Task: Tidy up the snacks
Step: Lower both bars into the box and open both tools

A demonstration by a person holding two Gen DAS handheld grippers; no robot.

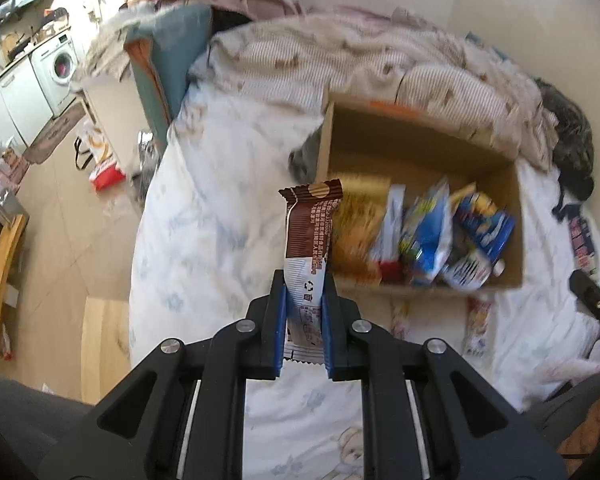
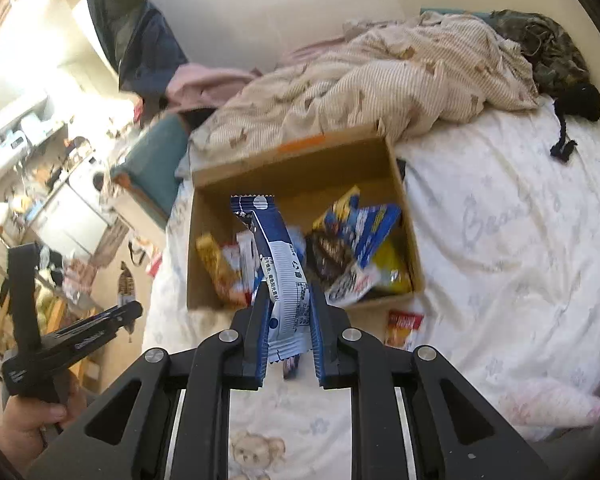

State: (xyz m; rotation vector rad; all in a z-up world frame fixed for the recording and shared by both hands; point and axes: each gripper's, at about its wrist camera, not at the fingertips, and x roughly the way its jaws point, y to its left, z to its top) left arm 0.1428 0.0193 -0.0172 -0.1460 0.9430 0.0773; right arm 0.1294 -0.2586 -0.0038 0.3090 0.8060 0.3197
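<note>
Left gripper (image 1: 304, 300) clamping brown-white wrapper (image 1: 310, 236), right gripper (image 2: 288, 312) clamping blue-white wrapper (image 2: 278, 264)

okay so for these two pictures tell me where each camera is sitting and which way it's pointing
Left wrist: sits on the left gripper, looking forward and down over the bed; the fingers are shut on a brown snack bar, left of the cardboard box. A black piece of the other tool shows at the right edge.
Right wrist: sits on the right gripper, aimed into the same cardboard box; it is shut on a blue snack bar. The person's hand shows lower left.
Shared: box, its snacks, bed, striped blanket.
</note>
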